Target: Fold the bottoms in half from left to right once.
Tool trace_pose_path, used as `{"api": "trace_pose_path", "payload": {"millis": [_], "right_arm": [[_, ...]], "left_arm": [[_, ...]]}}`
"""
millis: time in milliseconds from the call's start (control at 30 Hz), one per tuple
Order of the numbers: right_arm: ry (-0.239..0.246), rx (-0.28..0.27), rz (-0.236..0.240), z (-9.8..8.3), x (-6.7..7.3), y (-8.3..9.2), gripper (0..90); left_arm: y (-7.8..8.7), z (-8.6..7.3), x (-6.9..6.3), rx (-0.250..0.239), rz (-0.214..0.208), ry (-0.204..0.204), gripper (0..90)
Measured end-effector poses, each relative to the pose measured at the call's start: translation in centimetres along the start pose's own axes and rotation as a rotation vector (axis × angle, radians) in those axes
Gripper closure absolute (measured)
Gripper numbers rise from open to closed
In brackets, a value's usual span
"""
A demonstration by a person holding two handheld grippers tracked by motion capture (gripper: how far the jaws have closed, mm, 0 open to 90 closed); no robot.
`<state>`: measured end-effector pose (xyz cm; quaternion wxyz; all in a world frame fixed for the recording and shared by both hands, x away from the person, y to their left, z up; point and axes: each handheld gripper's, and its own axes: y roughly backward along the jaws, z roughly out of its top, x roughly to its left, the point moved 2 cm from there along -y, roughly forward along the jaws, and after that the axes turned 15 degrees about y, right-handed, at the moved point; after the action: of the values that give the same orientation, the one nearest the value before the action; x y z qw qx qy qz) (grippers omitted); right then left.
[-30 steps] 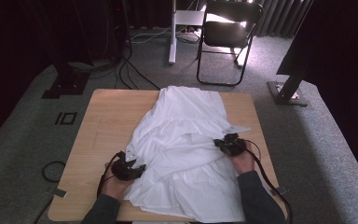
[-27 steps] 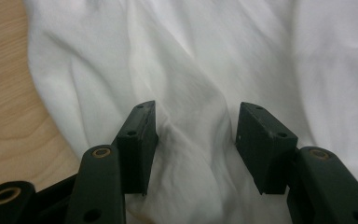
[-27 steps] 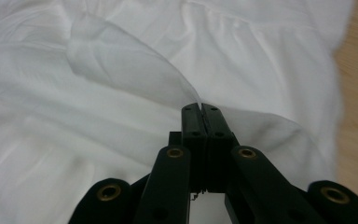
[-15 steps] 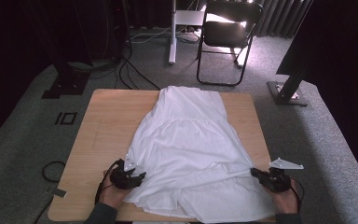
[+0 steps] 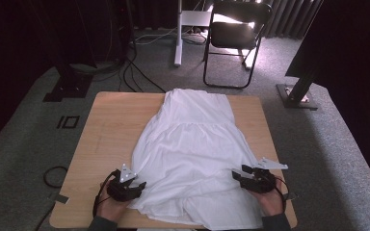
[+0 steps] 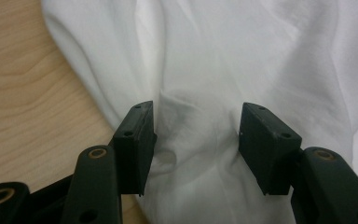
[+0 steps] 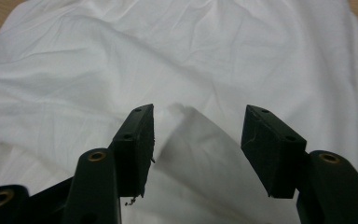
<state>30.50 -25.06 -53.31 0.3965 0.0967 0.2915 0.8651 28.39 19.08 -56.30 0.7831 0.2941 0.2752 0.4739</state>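
On the wooden table (image 5: 106,125), a white dress (image 5: 192,154) spread flat, long axis running near to far, narrow bodice at the far edge and wide hem at the near edge. At the near-left hem, left gripper (image 5: 134,185) with jaws apart, a raised pucker of cloth standing between the 2 pads but nothing pinched. At the near-right side, right gripper (image 5: 241,174) likewise parted, a lifted fold of fabric rising in the gap, not clamped. Both tools pointing inward at the skirt, so cloth directly ahead of each, neither hand clearly nearer than the other. Likely next: closing on those 2 folds. Hard to judge whether the pads touch the cloth sides. Near hem partly cut off by the bottom edge of the high view, forearms mostly out of frame
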Motion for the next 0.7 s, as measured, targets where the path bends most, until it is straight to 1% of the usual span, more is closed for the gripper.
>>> {"api": "trace_pose_path", "payload": {"millis": [33,67,100,133,200,267,300,333,367,400,467,533,600,667,700], "right_arm": [[0.008,0.014,-0.003,0.1,0.0,-0.6,45.7],[0.01,0.038,-0.01,0.0,0.0,-1.1,50.8],[0.012,0.064,-0.015,-0.1,0.0,-1.4,57.0],[0.015,0.081,-0.006,-0.4,-0.1,-1.6,65.4],[0.016,0.085,0.0,-1.0,-0.2,-1.2,78.5],[0.011,0.074,0.001,-1.7,-0.4,-0.1,85.6],[0.007,0.065,0.001,-2.1,-0.7,0.6,86.7],[0.007,0.065,0.001,-2.1,-0.7,0.6,86.7],[0.003,0.055,0.001,-2.6,-0.9,1.4,87.1],[-0.013,0.033,-0.004,-3.4,-1.4,3.1,87.8],[-0.035,0.009,-0.018,-4.3,-1.9,4.9,88.2],[-0.054,-0.032,-0.03,-5.4,-2.4,6.9,88.4],[-0.069,-0.066,-0.028,-6.3,-2.6,8.8,88.4],[-0.067,-0.084,-0.03,-7.1,-2.6,10.3,88.4],[-0.06,-0.084,-0.029,-7.4,-2.5,10.8,88.4]], "left_arm": [[0.0,-0.2,0.0,0.003,-0.002,0.006,46.3],[0.0,-0.3,0.0,0.005,-0.001,0.004,46.3],[0.1,-0.5,-0.1,0.001,0.0,-0.001,46.1],[0.2,-0.7,-0.2,0.001,0.004,-0.001,45.6],[0.4,-0.9,-0.4,0.003,0.013,-0.016,44.9],[0.5,-1.2,-0.8,0.001,0.02,-0.024,43.8],[0.6,-1.4,-0.9,0.004,0.022,-0.024,43.7],[0.6,-1.4,-0.9,0.004,0.022,-0.024,43.7],[0.9,-1.7,-1.0,0.006,0.019,-0.021,43.7],[1.0,-1.9,-1.0,0.005,0.017,-0.019,43.7],[1.3,-2.2,-1.0,0.001,0.013,-0.013,43.7],[1.5,-2.4,-1.0,0.0,0.014,-0.01,43.6],[1.6,-2.6,-1.2,0.003,0.012,-0.011,43.5],[1.6,-2.6,-1.4,0.007,0.009,-0.021,43.5],[1.6,-2.7,-1.5,0.007,0.005,-0.022,43.5]]}}
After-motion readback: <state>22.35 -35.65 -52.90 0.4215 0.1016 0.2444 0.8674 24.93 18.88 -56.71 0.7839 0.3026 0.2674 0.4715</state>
